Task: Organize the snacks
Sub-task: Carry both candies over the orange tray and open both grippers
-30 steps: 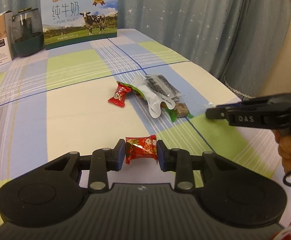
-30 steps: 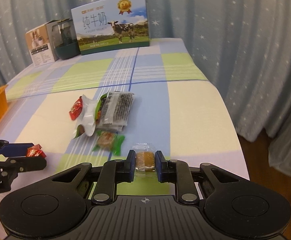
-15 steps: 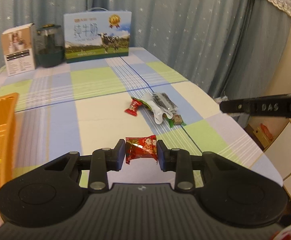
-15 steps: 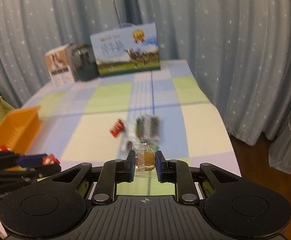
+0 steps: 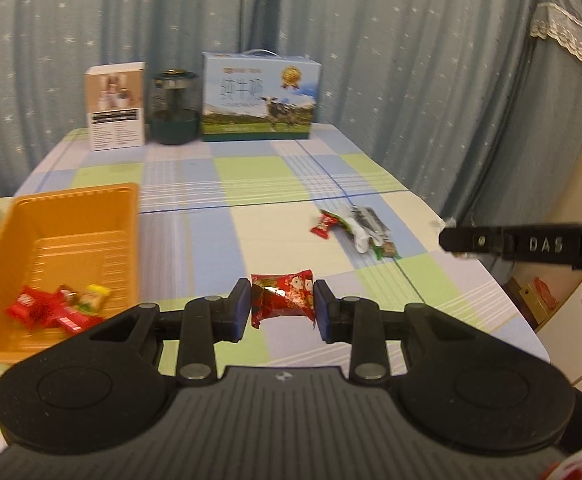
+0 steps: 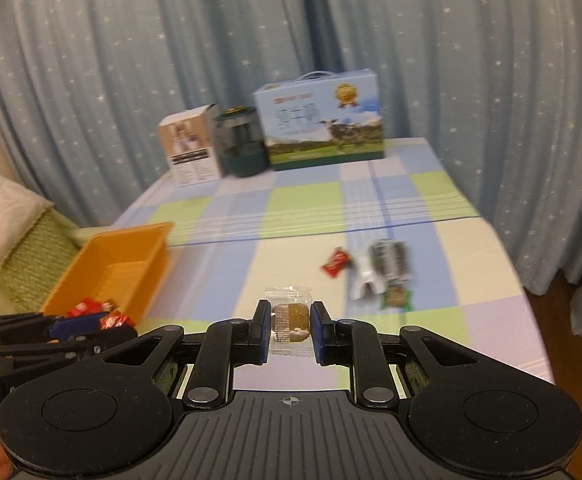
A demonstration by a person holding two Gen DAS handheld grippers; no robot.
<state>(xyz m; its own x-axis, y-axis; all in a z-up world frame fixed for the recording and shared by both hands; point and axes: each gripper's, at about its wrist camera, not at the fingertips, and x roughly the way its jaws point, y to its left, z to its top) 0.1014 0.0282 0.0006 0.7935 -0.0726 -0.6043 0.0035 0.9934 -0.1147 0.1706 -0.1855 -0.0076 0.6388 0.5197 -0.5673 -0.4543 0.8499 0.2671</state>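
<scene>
My left gripper (image 5: 282, 304) is shut on a red wrapped snack (image 5: 282, 295) and holds it above the table's near side. My right gripper (image 6: 290, 322) is shut on a clear-wrapped brown snack (image 6: 290, 316), also held in the air. An orange basket (image 5: 71, 216) stands at the left with several snacks (image 5: 57, 306) in its near end; it also shows in the right wrist view (image 6: 129, 254). A small pile of snacks (image 5: 357, 228) lies on the table at the right, seen blurred in the right wrist view (image 6: 379, 268).
At the table's far end stand a milk carton box (image 5: 259, 98), a dark green jar (image 5: 174, 114) and a small white box (image 5: 115, 106). Blue curtains hang behind. A green sofa with a white cushion (image 6: 1, 220) is left of the table.
Both grippers have risen and pulled back from the snack pile, each keeping its snack. The views have swung left, so the orange basket has come into sight.
</scene>
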